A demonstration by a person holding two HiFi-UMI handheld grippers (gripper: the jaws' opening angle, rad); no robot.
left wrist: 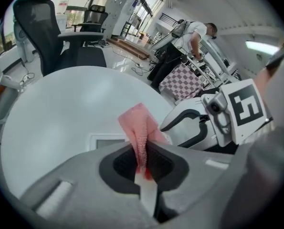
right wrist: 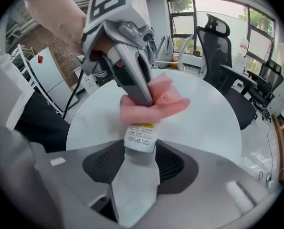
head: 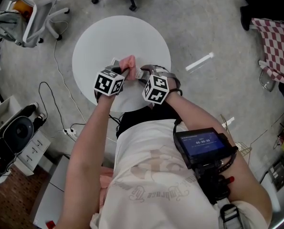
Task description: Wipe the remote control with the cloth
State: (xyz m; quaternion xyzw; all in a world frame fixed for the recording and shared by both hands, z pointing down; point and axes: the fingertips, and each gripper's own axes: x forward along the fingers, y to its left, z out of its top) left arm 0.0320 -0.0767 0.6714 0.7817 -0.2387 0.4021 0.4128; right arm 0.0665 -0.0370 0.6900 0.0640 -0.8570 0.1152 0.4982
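Two grippers are meeting over the round table [head: 103,37]: the right gripper [right wrist: 141,152] is clamping the remote control [right wrist: 142,136] by its button end, while the left gripper [left wrist: 142,163] is pinching the pink cloth [left wrist: 139,128] against it. Heavy wiping pressure is likely to lever the remote loose.

Pinched in the left gripper [left wrist: 142,163], the pink cloth [left wrist: 141,130] looks soft, with a nubbly terry weave. The remote control [right wrist: 141,136], smooth matt white plastic, sits between the dimpled black rubbery pads [right wrist: 169,163] of the right gripper [right wrist: 141,151]. Both claws have matt grey plastic shells. Beneath them, the round table [right wrist: 213,123] is smooth white with a faint sheen.
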